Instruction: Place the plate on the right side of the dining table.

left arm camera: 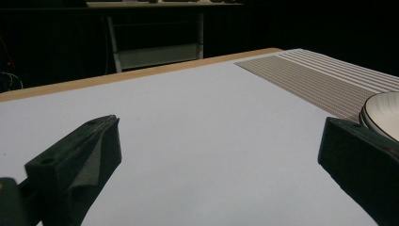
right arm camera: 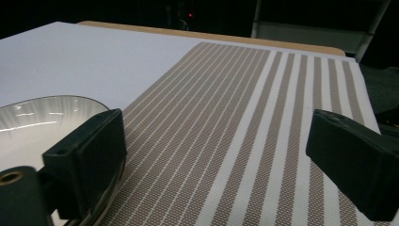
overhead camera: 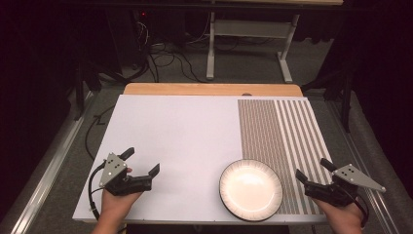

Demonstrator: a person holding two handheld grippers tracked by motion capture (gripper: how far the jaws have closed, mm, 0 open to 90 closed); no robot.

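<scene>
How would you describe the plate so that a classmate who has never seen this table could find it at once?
Start at the white table and go to its near edge, where the plain white meets the brown striped mat. There lies the plate, round and cream with a dark ribbed rim, the one dish between the left gripper and right gripper.

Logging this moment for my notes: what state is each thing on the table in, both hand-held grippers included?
Plate: upright, empty, resting partly on the striped mat, untouched.
Striped mat: flat on the table's right side.
Left hand-held gripper: open, holding nothing.
Right hand-held gripper: open, holding nothing, just right of the plate.
</scene>
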